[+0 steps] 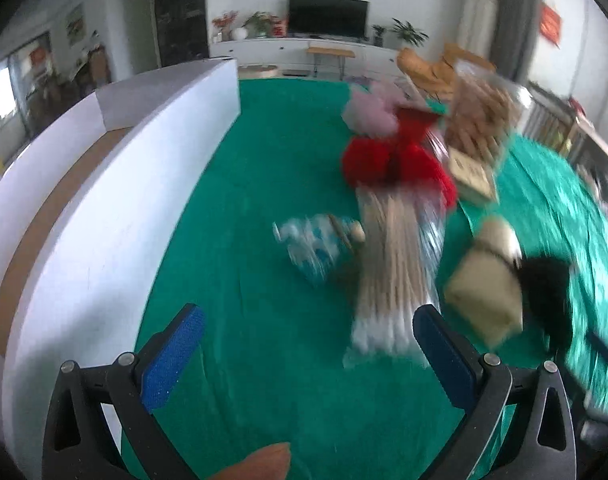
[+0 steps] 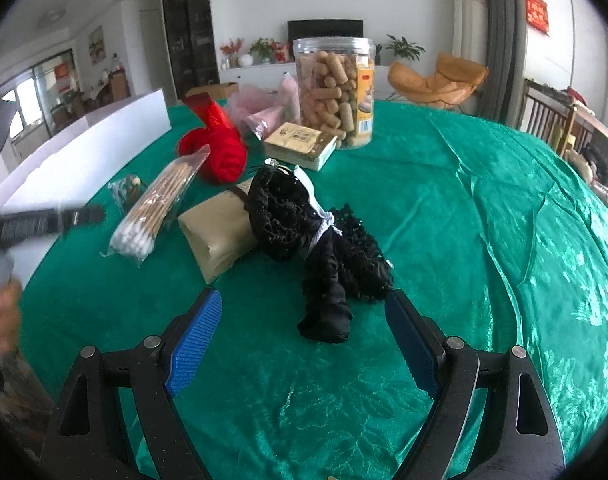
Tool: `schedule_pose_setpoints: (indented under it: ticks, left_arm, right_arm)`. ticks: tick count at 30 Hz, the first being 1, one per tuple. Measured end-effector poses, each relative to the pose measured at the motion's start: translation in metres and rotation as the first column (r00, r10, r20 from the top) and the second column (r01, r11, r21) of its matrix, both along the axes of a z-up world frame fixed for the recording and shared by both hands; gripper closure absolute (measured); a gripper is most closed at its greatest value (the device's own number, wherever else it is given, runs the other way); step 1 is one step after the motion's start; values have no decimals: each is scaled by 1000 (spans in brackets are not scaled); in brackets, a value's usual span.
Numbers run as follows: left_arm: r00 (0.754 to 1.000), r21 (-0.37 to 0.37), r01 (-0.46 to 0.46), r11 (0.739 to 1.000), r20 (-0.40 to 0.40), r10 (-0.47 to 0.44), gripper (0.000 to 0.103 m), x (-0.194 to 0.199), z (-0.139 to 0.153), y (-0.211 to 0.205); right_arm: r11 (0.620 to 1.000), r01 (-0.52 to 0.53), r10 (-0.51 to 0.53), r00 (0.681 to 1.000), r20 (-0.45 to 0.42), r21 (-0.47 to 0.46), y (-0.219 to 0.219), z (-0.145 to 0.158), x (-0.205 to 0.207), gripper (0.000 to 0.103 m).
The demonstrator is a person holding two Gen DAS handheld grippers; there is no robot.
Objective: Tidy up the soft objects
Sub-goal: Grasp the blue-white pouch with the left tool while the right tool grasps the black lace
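Observation:
A black lacy fabric bundle lies on the green tablecloth, just ahead of my right gripper, which is open with the cloth's lower end between its blue pads. A red fluffy bundle and a pink mesh bundle lie farther back. In the blurred left wrist view, my left gripper is open and empty over the cloth, with the red bundle, pink bundle and black fabric ahead and to the right.
A bag of cotton swabs, a tan wrapped packet, a small clear bag, a flat box and a clear jar of snacks crowd the table. A white open box stands along the left.

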State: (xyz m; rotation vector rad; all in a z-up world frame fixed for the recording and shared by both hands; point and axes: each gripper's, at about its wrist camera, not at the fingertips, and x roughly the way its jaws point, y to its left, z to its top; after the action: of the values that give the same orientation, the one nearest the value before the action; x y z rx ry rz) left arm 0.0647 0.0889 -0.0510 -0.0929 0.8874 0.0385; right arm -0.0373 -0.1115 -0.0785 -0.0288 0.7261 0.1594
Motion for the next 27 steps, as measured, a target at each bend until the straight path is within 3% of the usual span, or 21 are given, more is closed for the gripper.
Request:
schedule_pose_setpoints:
  ticks: [4,9,12,16,27]
  left_arm:
    - [999,7,-43,999,-32,44,0,42,-8,2]
    - [984,-66,-140,988,-123,131,0,79,-28,17]
    - [975,-25,-167,986,-150,161,0,81,-36,25]
    - [973,75,-121,990,-189,133,0,77,-48,29]
    - [983,54,-95,994,-153,103,0,87,-54,26]
  right_arm:
    - [1000,-3,3,1000,-5,-6,2,-1,1,17]
    - [1000,-13,13,1000,2,-24,5,-1,0,17]
    - [999,-18,18,1000,3,-27,7,-1,0,17]
    - [1000,-21,21,1000,-4,-19,7,-2,2,17]
    - [1000,23,-23,1000,-8,22,-5,-1,4,17]
